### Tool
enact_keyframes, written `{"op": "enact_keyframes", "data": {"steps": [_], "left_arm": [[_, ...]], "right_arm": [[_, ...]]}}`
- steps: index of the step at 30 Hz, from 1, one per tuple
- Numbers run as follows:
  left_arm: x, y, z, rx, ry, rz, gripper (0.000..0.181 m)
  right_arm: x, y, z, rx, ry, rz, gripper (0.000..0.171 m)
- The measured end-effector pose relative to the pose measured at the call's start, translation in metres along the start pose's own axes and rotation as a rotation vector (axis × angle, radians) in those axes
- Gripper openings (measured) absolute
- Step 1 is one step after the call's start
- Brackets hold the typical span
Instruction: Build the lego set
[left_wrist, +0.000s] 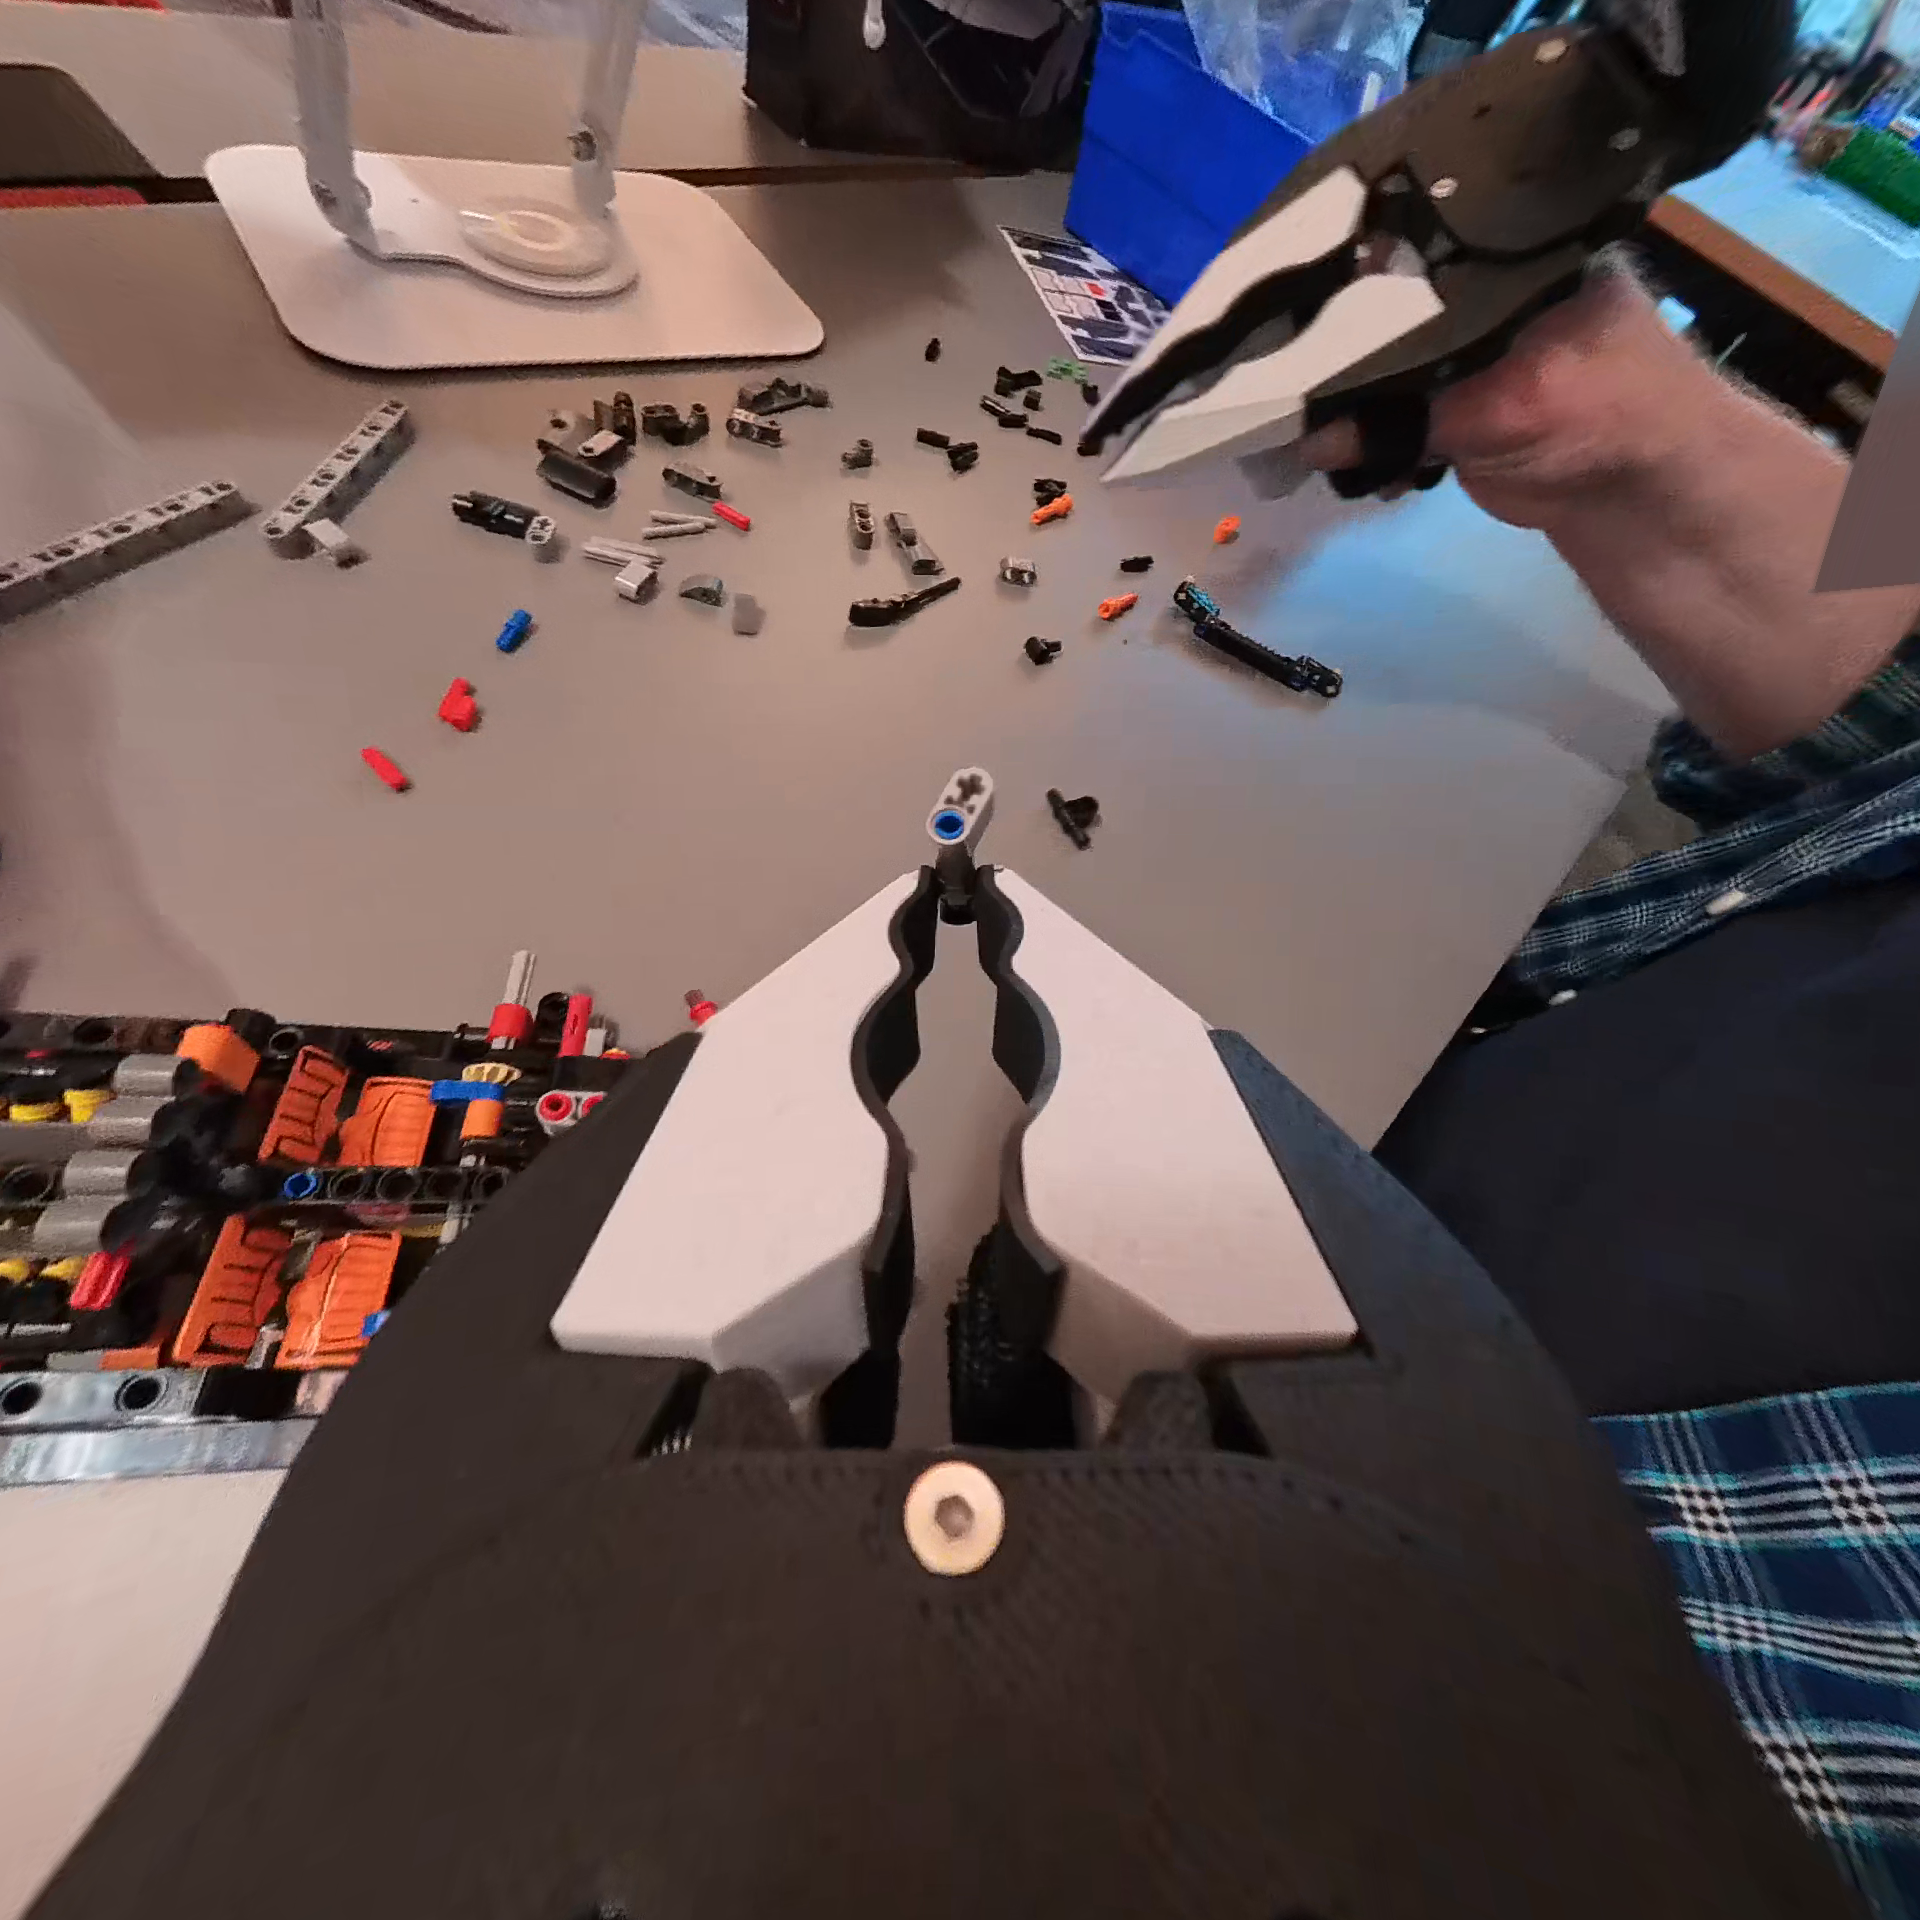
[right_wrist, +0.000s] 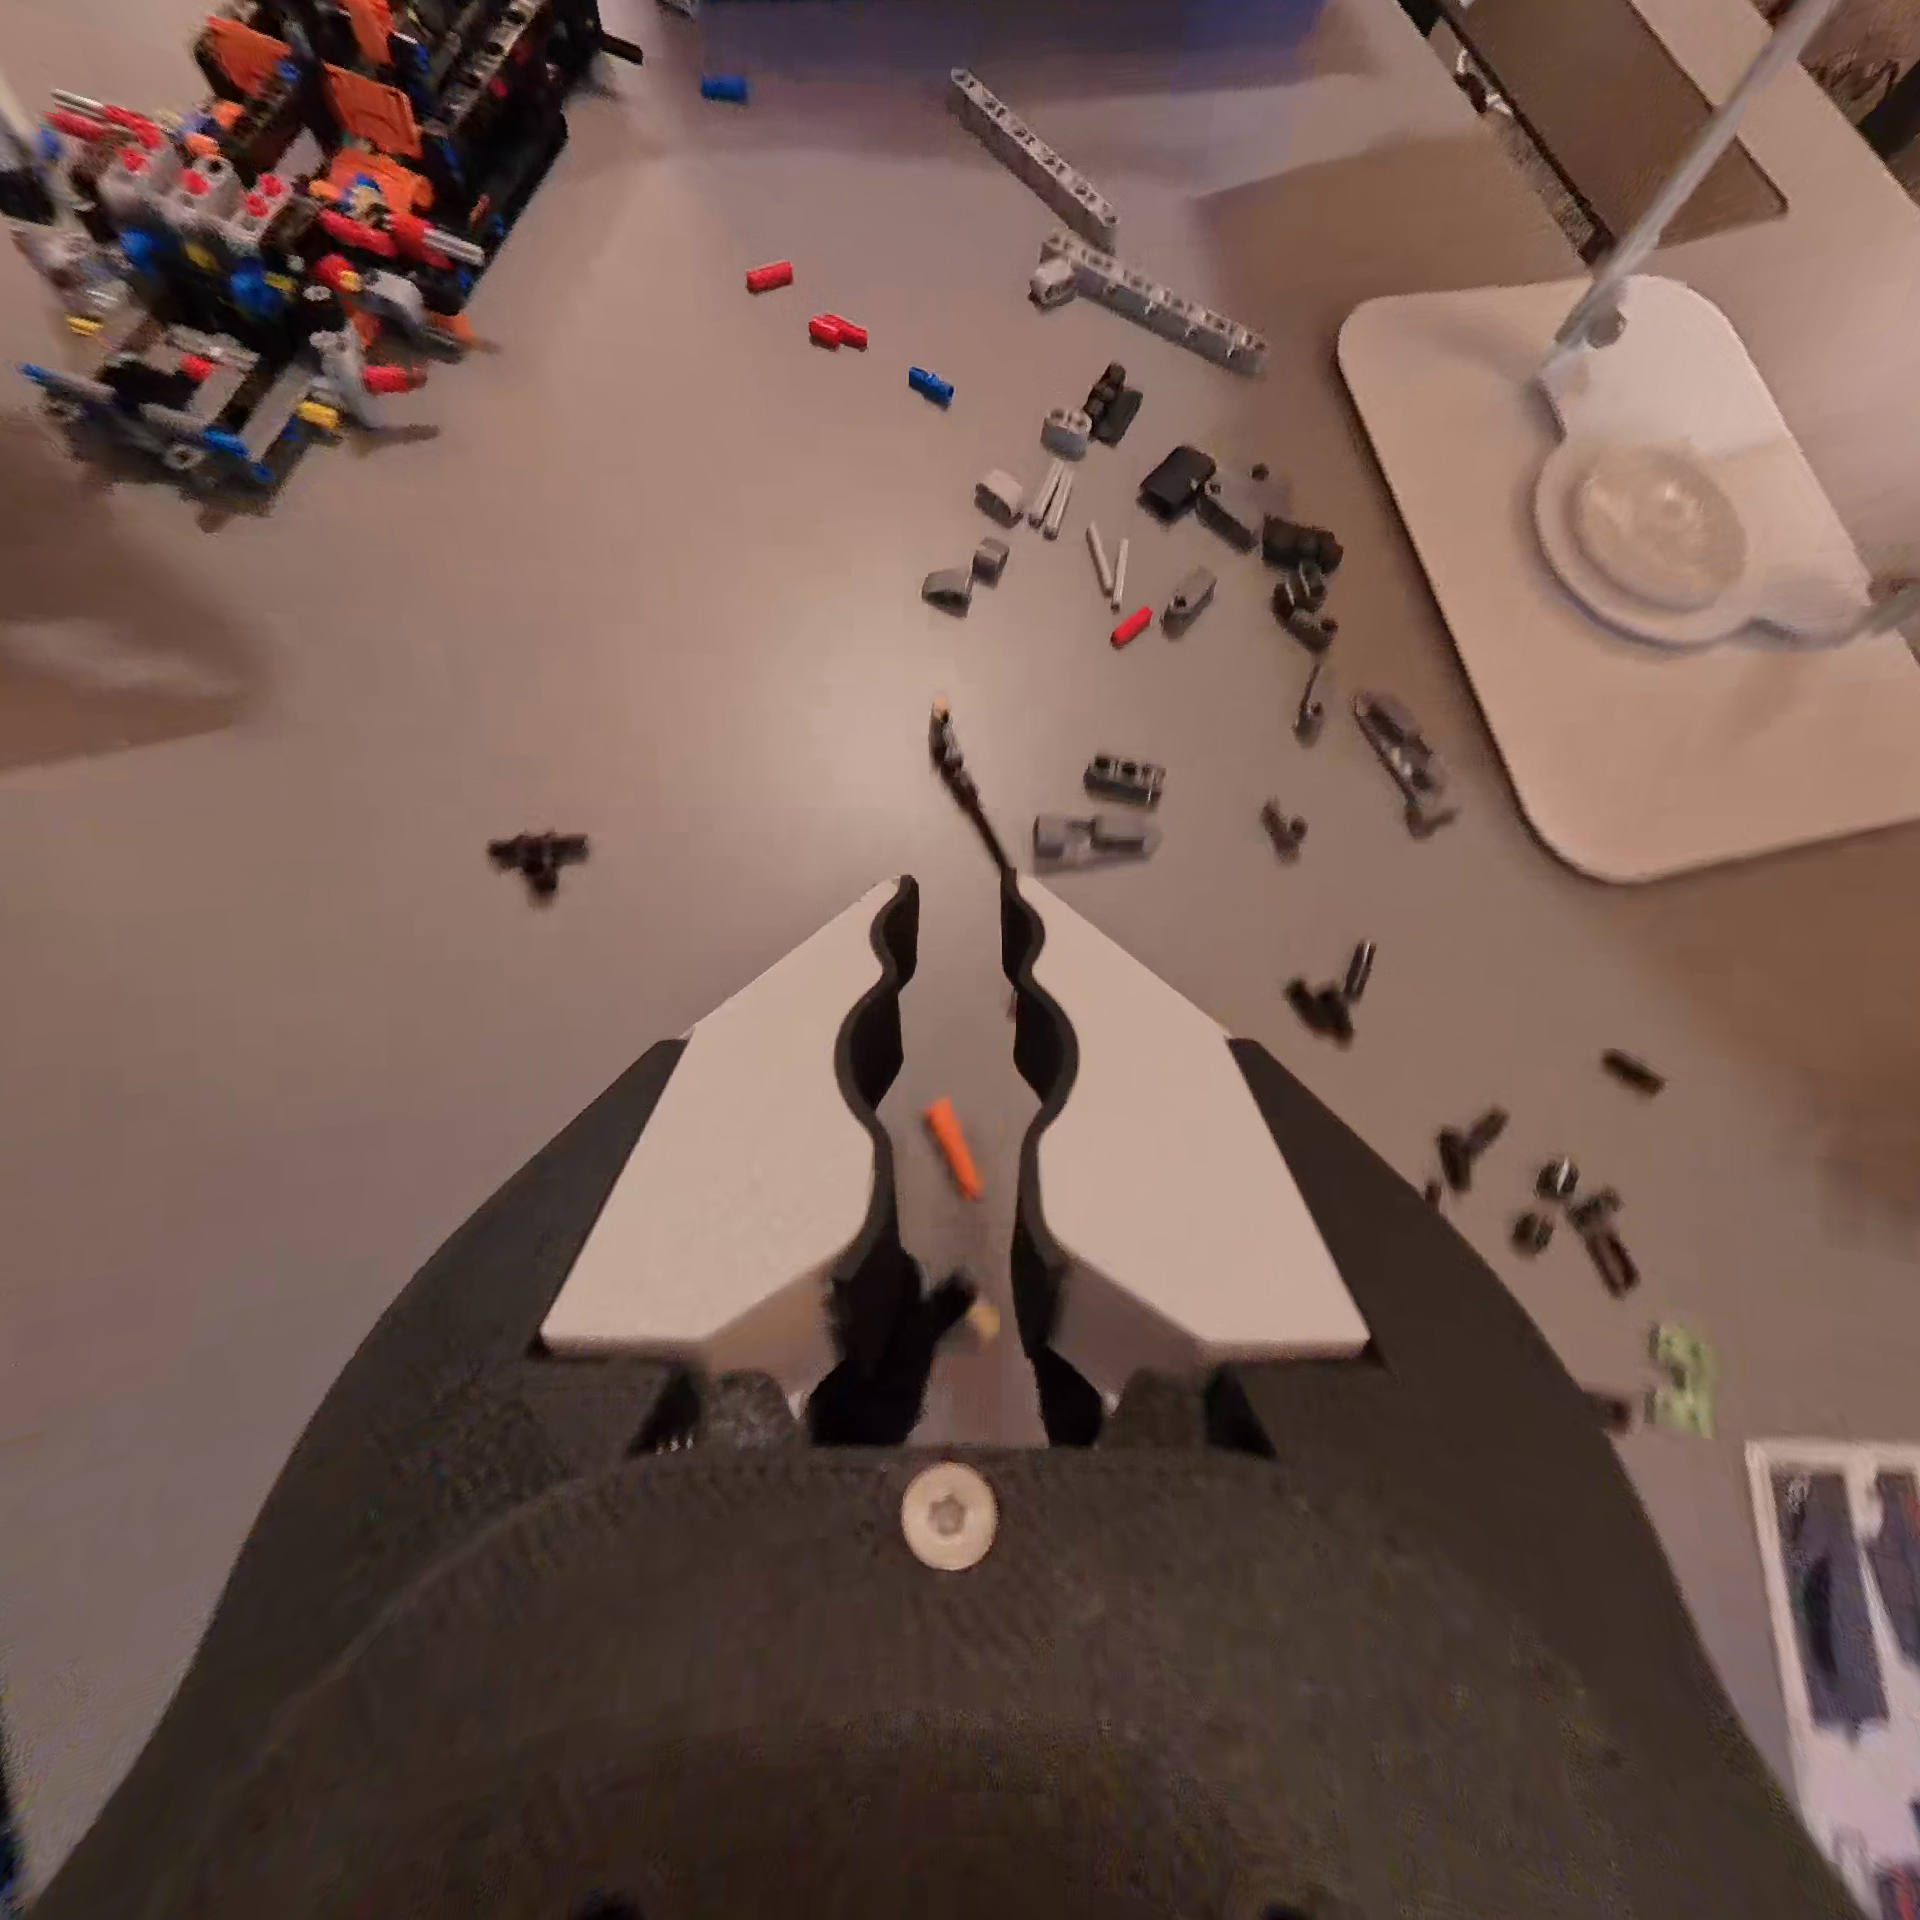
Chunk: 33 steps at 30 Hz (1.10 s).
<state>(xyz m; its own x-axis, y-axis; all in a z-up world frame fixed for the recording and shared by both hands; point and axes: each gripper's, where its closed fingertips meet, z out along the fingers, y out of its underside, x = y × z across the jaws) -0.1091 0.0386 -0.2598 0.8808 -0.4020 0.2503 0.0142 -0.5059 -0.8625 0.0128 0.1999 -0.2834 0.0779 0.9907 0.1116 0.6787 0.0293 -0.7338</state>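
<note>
**A:** So what did the left hand-held gripper (left_wrist: 958, 883) have hold of?

**B:** Its tips were pinched nearly together on a small grey connector with a blue pin (left_wrist: 958, 816) in its lower hole. The piece stood up past the tips, holes facing the camera, well above the worktop (left_wrist: 727, 852). I'd judge it was presented that way so the cross-shaped hole stayed free for the next part.

**A:** And the right one?

**B:** The right hand-held gripper (right_wrist: 958, 883) was parted a little at the tips and, as far as I could tell, carried nothing. An orange pin (right_wrist: 954, 1148) showed through the gap, but it lay on the worktop below. In the left wrist view that tool hung in the upper right of the frame, tilted down toward the scattered loose parts (left_wrist: 831, 499), the person's hand (left_wrist: 1455, 436) wrapped round its grip. It read as searching for a piece.

**A:** Where was the model itself?

**B:** The partly built lego set (left_wrist: 260, 1174), orange panels on a black frame, sat at the lower left of the left view, just beside that gripper. In the right view it sat at the upper left, well apart from the parts. A lamp base (left_wrist: 499, 260) stood beyond them.
</note>
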Motion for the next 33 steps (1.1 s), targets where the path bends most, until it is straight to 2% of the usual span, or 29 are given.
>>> {"op": "enact_keyframes", "data": {"steps": [6, 11, 21, 26, 33], "left_arm": [[-0.008, 0.0, 0.001, 0.02, -0.015, -0.035, 0.006], [-0.015, -0.002, 0.002, 0.033, -0.005, -0.062, 0.006], [-0.013, 0.001, 0.013, 0.025, 0.03, -0.058, 0.006], [-0.015, 0.001, 0.014, 0.031, 0.034, -0.074, 0.006], [-0.014, -0.004, 0.012, 0.082, 0.09, -0.156, 0.006]], "right_arm": [[0.025, -0.021, 0.073, -0.097, 0.009, 0.034, 0.011], [0.043, -0.017, 0.106, -0.155, 0.038, 0.085, 0.011], [0.052, -0.018, 0.123, -0.181, 0.079, 0.12, 0.017], [0.053, -0.02, 0.127, -0.173, 0.079, 0.11, 0.002], [0.047, -0.022, 0.118, -0.14, 0.06, 0.09, 0.002]]}}
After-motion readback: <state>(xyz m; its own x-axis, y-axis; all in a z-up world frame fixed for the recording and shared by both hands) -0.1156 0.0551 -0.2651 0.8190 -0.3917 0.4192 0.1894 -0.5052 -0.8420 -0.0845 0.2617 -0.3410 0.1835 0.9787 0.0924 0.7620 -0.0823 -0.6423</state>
